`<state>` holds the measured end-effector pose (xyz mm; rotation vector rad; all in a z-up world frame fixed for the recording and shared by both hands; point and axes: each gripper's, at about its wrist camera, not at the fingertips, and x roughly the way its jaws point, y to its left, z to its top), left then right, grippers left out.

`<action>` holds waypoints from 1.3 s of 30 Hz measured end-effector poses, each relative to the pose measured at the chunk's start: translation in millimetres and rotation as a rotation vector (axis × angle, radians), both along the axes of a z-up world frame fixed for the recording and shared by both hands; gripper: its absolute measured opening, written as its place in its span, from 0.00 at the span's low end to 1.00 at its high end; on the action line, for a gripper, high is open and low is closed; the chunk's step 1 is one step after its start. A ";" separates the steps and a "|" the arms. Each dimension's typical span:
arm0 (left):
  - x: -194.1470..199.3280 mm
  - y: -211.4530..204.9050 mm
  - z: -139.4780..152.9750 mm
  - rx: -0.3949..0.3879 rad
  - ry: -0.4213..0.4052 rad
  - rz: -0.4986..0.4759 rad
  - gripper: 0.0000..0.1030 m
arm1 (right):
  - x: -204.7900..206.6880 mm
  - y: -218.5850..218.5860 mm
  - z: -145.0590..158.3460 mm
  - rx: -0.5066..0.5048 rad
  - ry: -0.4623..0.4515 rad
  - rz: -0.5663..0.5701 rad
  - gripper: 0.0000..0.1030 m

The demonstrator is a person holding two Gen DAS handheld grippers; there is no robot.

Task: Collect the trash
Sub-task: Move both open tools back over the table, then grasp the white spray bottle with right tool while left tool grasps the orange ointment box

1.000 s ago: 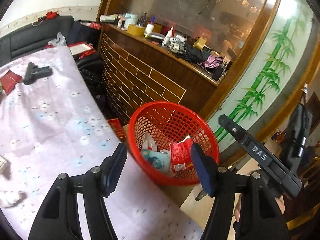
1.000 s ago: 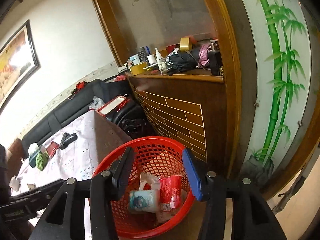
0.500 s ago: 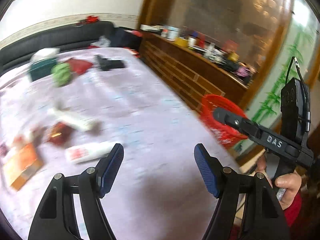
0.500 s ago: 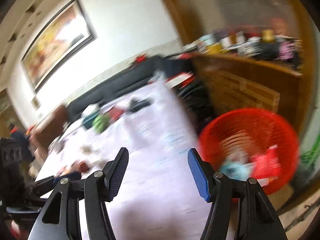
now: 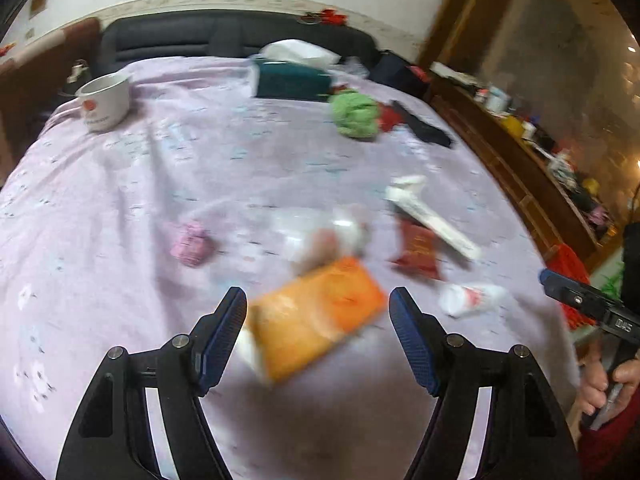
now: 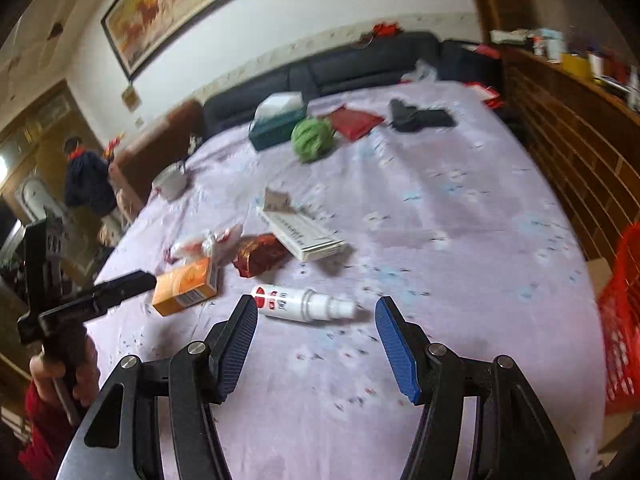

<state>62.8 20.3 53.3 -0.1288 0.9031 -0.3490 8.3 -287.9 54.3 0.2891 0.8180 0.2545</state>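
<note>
My left gripper (image 5: 318,328) is open and empty, with an orange box (image 5: 316,320) lying on the cloth between its fingers. My right gripper (image 6: 318,330) is open and empty, just short of a white spray bottle (image 6: 304,305) lying on its side. Around them lie a red wrapper (image 6: 260,254), a long white box (image 6: 300,232), a crumpled clear wrapper (image 5: 320,232) and a pink scrap (image 5: 190,244). The red basket (image 6: 620,320) stands off the table's right edge.
A lilac cloth (image 6: 440,200) covers the table. At its far end are a teal tissue box (image 6: 276,122), a green ball (image 6: 314,138), a red pouch (image 6: 356,120), a black device (image 6: 420,118) and a white mug (image 5: 104,100). A dark sofa (image 5: 224,40) runs behind; a wooden counter (image 6: 580,128) on the right.
Both grippers have swung left, away from the red basket, and now face the table. The trash on the cloth has come close in front of them. Both stayed open.
</note>
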 end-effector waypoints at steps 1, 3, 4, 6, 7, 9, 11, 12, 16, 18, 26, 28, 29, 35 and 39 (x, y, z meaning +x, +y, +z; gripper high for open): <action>7.4 2.1 -4.3 0.000 0.001 -0.012 0.70 | 9.1 5.0 -3.3 0.005 0.011 0.013 0.64; 17.9 4.2 -12.8 -0.011 0.020 -0.013 0.70 | 26.3 12.1 -10.6 -0.003 0.038 0.031 0.64; 22.0 6.6 -17.1 -0.048 0.038 -0.027 0.70 | 33.5 14.7 -14.5 -0.008 0.049 0.033 0.64; 24.7 6.3 -24.7 -0.104 0.076 -0.068 0.70 | 49.5 17.9 -22.5 -0.001 0.068 0.051 0.64; 23.6 4.7 -26.3 -0.108 0.075 -0.079 0.70 | 55.2 18.9 -25.7 0.004 0.081 0.060 0.64; 17.9 -3.6 -28.6 -0.081 0.080 -0.121 0.70 | 66.9 19.8 -34.5 0.032 0.111 0.068 0.64; 9.5 -13.5 -29.7 -0.056 0.094 -0.160 0.70 | 74.2 22.6 -42.4 0.050 0.136 0.083 0.63; 3.9 -16.6 -29.8 -0.053 0.096 -0.182 0.70 | 76.9 24.7 -47.1 0.050 0.148 0.090 0.63; -16.6 -37.3 -27.6 0.025 0.072 -0.255 0.70 | 72.0 37.8 -52.6 0.051 0.184 0.157 0.58; -16.6 -47.5 -27.8 0.083 0.056 -0.247 0.70 | 65.1 45.8 -50.2 0.028 0.180 0.198 0.56; -8.4 -73.2 -40.3 0.209 0.024 -0.154 0.69 | 53.9 80.4 -53.2 -0.189 0.138 0.268 0.43; -11.5 -72.8 -40.0 0.204 0.012 -0.127 0.61 | 48.8 86.6 -55.7 -0.256 0.119 0.268 0.39; -14.6 -72.0 -39.8 0.213 0.003 -0.096 0.55 | 45.6 88.8 -55.9 -0.278 0.106 0.265 0.39; -38.2 -71.6 -32.9 0.160 -0.017 -0.030 0.44 | 26.8 89.8 -56.5 -0.292 0.088 0.184 0.38; -51.8 -79.7 -33.4 0.171 -0.025 -0.038 0.44 | 8.1 88.0 -57.5 -0.242 0.084 0.133 0.38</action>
